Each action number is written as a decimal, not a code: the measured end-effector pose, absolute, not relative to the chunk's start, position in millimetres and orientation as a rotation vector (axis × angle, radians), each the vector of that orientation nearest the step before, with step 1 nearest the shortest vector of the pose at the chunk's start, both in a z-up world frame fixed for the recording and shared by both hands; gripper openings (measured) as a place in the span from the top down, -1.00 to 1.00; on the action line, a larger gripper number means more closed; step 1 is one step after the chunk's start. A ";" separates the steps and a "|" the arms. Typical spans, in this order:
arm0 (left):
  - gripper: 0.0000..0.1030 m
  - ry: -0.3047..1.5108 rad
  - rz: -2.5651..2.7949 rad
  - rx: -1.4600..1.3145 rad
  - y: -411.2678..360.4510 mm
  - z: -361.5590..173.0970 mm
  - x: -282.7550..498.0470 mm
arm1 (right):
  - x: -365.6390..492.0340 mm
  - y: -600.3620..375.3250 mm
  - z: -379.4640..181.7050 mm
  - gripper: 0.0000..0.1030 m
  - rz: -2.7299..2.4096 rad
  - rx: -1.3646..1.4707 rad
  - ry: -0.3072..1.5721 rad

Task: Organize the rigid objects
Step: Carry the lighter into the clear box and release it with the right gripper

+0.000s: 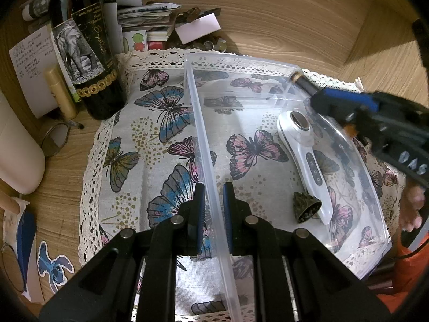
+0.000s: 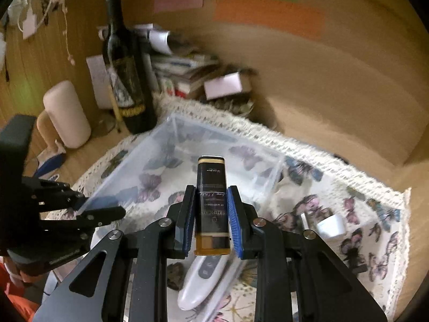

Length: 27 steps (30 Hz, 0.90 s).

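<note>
Your left gripper (image 1: pixel 214 201) straddles the clear bin's (image 1: pixel 268 64) near wall, fingers apparently clamped. Inside lie a white handheld device (image 1: pixel 305 158) and brass bell (image 1: pixel 307 206). Your right gripper (image 2: pixel 211 214) clamps a black-and-gold tube (image 2: pixel 211 201) above the bin; small white containers (image 2: pixel 331 225) wait outside.

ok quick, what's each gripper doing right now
Left gripper: closed on the wall of the clear plastic bin.
Right gripper: closed on a black and gold tube.

- A lived-in home corner, this: wood-grain desk (image 1: pixel 281 13) under a lace-edged butterfly cloth (image 1: pixel 150 139).
- Wine bottle (image 1: pixel 85 45) standing by heaped booklets and papers (image 1: pixel 144 16).
- Cartoon sticker (image 1: pixel 53 265) on the desk; coloured paper notes (image 2: pixel 268 16) on the wall.
</note>
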State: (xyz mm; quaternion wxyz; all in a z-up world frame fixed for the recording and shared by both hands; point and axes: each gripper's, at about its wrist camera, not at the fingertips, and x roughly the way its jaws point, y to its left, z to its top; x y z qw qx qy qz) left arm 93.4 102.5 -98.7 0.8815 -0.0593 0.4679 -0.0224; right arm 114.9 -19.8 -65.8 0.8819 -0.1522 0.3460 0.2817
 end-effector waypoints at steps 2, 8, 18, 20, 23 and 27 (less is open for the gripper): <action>0.74 0.974 -0.049 -0.123 102.6 -98.7 93.6 | 118.6 -16.1 -74.5 0.58 0.599 -0.322 0.759; 0.74 0.972 -0.049 -0.123 102.5 -98.8 93.5 | 122.6 -7.6 -92.4 0.58 0.613 -0.352 0.830; 0.74 0.972 -0.050 -0.123 102.4 -99.0 93.3 | 121.3 -7.7 -87.2 0.58 0.609 -0.341 0.823; 0.74 0.972 -0.049 -0.122 102.2 -99.0 93.6 | 119.7 -10.3 -81.7 0.57 0.604 -0.333 0.806; 0.74 0.972 -0.049 -0.122 102.3 -99.2 93.4 | 116.7 -18.6 -69.3 0.56 0.582 -0.313 0.766; 0.74 0.972 -0.049 -0.121 102.3 -99.2 93.3 | 114.9 -38.6 -49.5 0.55 0.526 -0.279 0.707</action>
